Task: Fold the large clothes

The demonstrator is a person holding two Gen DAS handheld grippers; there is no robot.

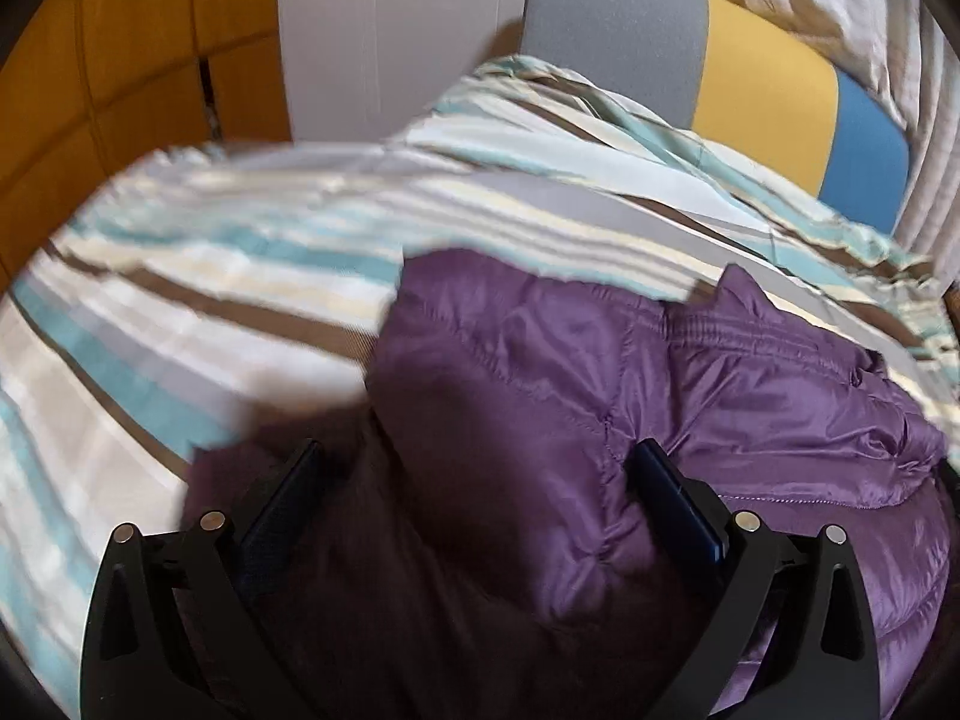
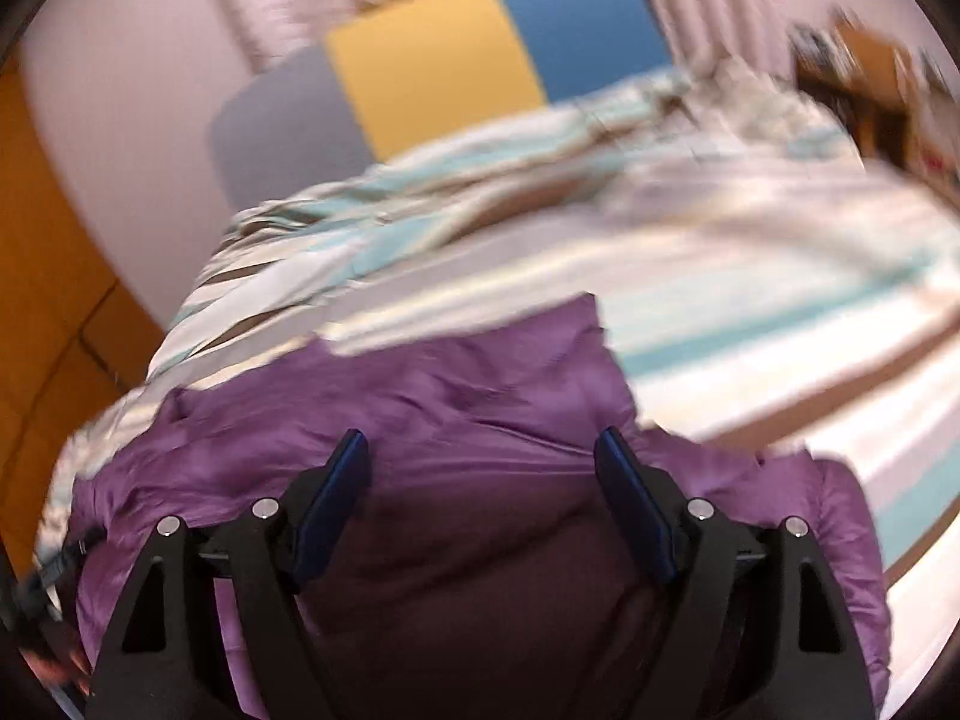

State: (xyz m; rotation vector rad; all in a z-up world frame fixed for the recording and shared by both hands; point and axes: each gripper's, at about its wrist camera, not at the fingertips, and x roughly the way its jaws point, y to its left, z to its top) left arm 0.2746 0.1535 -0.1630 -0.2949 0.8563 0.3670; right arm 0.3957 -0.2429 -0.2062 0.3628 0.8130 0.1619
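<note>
Purple puffer jacket (image 1: 600, 396) lies bunched on the striped bed cover (image 1: 210, 276). Left gripper (image 1: 474, 480) has its jaws spread wide, a padded fold bulging between them; pad contact hard to call. Right gripper (image 2: 480, 468) also spread, jacket (image 2: 456, 396) below, nothing pinched. Right view motion-blurred; clutter at 2 o'clock unreadable. Headboard (image 1: 762, 102) at 1 o'clock, partly covered.

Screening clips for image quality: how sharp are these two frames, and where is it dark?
Left wrist view: purple puffer jacket is fairly crisp, striped bedsheet smeared at left. Right wrist view: blurred throughout, headboard and bedding streaked. Both: fisheye bending, dark shadow on the jacket between the tool fingers.
</note>
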